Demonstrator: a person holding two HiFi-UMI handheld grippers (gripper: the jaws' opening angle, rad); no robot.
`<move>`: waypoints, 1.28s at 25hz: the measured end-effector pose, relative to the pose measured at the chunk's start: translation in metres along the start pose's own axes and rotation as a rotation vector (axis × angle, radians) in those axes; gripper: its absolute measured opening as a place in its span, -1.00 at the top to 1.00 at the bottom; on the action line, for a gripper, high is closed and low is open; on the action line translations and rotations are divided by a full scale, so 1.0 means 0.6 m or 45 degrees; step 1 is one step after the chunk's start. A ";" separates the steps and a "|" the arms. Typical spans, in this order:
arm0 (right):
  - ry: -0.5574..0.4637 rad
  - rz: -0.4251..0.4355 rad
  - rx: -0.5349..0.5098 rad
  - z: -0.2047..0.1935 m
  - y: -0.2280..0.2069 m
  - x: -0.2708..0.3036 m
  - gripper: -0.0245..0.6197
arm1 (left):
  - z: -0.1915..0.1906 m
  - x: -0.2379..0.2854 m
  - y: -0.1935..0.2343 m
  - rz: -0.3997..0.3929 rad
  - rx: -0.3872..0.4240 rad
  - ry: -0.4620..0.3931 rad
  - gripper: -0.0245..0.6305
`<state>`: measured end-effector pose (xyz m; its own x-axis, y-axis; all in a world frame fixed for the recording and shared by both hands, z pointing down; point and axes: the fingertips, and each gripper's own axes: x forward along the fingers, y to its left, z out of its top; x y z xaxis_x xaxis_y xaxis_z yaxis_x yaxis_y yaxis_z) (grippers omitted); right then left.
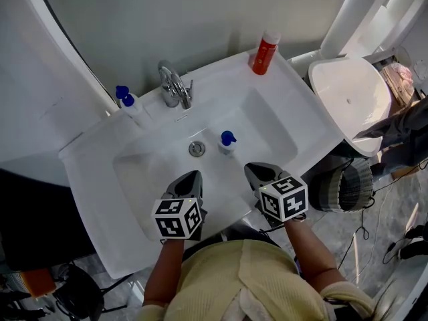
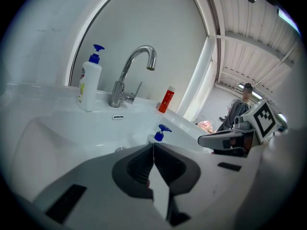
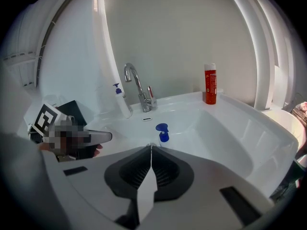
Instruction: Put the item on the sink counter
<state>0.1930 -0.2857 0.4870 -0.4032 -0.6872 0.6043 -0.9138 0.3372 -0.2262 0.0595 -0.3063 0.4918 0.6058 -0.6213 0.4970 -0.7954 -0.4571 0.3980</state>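
While left tool point(image 1: 194, 175) and right tool point(image 1: 250, 168) hover clenched and empty, a small blue-pump bottle point(image 1: 228, 142) stands in the basin point(image 1: 271, 122) just ahead, a red bottle point(image 1: 265, 53) on the table point(image 1: 224, 77) beyond.

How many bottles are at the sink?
3: a white bottle left of the tap on the counter, a small bottle in the basin, a red bottle at the back right corner. None seems hidden.

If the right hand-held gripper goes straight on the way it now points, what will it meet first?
Most likely the small blue-pump bottle standing in the basin, almost directly ahead of the shut right hand-held gripper. Depth is unclear, so it could pass slightly beside it.
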 end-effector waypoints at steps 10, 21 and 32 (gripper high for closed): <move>0.010 0.020 0.011 -0.018 0.010 -0.006 0.85 | -0.005 -0.005 -0.006 0.009 -0.011 -0.009 0.81; 0.020 0.033 0.000 -0.021 0.015 -0.008 0.85 | -0.008 -0.003 -0.012 0.004 -0.004 -0.001 0.81; 0.012 0.046 0.011 -0.021 0.015 -0.012 0.85 | -0.012 -0.005 -0.019 -0.003 0.011 0.007 0.81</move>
<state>0.1882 -0.2695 0.4899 -0.4357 -0.6685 0.6027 -0.8990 0.3563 -0.2546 0.0671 -0.2946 0.4912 0.6074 -0.6169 0.5004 -0.7943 -0.4636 0.3926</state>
